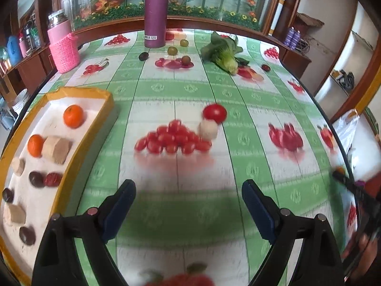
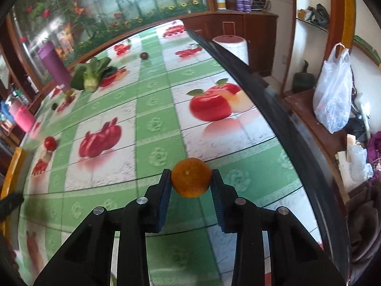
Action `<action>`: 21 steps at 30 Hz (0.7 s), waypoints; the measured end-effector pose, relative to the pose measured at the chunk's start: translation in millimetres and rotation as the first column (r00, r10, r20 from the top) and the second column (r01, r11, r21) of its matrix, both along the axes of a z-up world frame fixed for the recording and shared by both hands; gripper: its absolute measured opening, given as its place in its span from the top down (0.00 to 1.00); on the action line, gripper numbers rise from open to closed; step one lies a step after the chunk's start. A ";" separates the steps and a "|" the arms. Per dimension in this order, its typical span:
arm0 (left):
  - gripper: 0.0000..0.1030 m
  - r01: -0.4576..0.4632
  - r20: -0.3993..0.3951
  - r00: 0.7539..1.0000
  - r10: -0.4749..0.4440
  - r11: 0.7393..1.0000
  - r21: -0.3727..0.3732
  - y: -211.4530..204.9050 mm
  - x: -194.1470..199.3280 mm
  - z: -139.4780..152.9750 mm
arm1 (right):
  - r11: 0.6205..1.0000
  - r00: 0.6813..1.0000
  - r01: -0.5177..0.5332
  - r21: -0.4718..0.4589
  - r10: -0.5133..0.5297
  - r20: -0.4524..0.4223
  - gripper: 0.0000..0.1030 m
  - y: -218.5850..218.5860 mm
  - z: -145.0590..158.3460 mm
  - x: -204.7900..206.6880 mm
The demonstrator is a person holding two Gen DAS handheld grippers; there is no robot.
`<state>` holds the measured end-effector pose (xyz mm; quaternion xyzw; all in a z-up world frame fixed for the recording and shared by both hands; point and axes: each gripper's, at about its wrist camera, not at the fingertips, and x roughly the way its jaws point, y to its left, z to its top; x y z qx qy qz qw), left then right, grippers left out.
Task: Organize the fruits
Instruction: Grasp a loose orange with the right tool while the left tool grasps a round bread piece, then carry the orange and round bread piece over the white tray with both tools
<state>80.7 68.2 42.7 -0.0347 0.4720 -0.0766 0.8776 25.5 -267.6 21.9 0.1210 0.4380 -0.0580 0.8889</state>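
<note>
r gripper [image 2: 191, 181]: clamped on tangerine [image 2: 191, 180]. l gripper [image 1: 188, 205]: jaws wide, empty, over tablecloth [image 1: 190, 88]. tray [image 1: 71, 164]: 2 tangerines.

No readable text anywhere. Only a small white label [image 1: 151, 37] low on the purple bottle [image 1: 156, 12], with dark marks like a barcode, too small and blurred to read. No brand, number or sign elsewhere.

Both cameras sit low behind their own black fingers and look down across the green and white fruit-print tablecloth [image 1: 190, 88]. The left one faces the middle, the right one the edge. Both see the round red tomato [image 1: 214, 112] [image 2: 50, 142] and tall purple plastic bottle [image 1: 156, 14] [image 2: 53, 64].
</note>
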 end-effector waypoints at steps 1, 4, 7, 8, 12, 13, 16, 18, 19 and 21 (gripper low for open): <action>0.10 -0.005 0.001 1.000 0.005 1.000 -0.012 -1.7 8.1 -1.1 | 1.000 1.000 -0.015 0.004 0.015 -0.003 0.69 3.2 0.0 -1.5; 0.10 -0.004 0.000 1.000 0.003 1.000 -0.016 -12.1 29.8 -7.2 | 0.999 0.999 -0.049 0.000 0.049 0.000 0.68 10.3 0.8 -5.4; 0.12 0.011 0.005 1.000 -0.011 1.000 0.018 -24.0 43.4 -14.6 | 0.997 0.997 -0.075 0.014 0.075 0.003 0.68 14.1 2.0 -8.4; 0.15 0.017 0.004 1.000 -0.017 0.999 0.027 -27.4 46.6 -17.2 | 0.997 0.997 -0.082 0.018 0.082 0.005 0.68 15.1 1.7 -9.2; 0.26 0.041 -0.014 0.999 -0.040 0.997 0.067 -35.6 57.4 -28.8 | 0.995 0.995 -0.098 0.030 0.098 0.005 0.68 16.7 0.5 -12.0; 0.29 0.037 0.004 0.999 -0.037 0.996 0.082 -36.9 57.7 -29.0 | 0.994 0.995 -0.099 0.035 0.099 0.002 0.68 16.5 -0.2 -12.4; 0.54 0.050 0.039 0.998 -0.054 0.993 0.103 -37.8 59.8 -27.5 | 0.994 0.995 -0.099 0.042 0.099 0.004 0.68 16.2 -0.5 -12.7; 0.70 0.068 0.063 0.995 -0.074 0.993 0.098 -35.1 60.8 -27.0 | 0.994 0.995 -0.103 0.039 0.103 0.005 0.68 16.7 -0.6 -13.0; 0.72 0.070 0.066 0.995 -0.076 0.994 0.084 -31.9 61.3 -26.8 | 0.994 0.994 -0.106 0.041 0.106 0.006 0.68 17.3 -0.7 -12.7; 0.72 0.071 0.062 0.995 -0.073 0.997 0.044 -25.6 60.7 -26.1 | 0.993 0.994 -0.113 0.043 0.113 0.007 0.68 19.7 -0.7 -12.7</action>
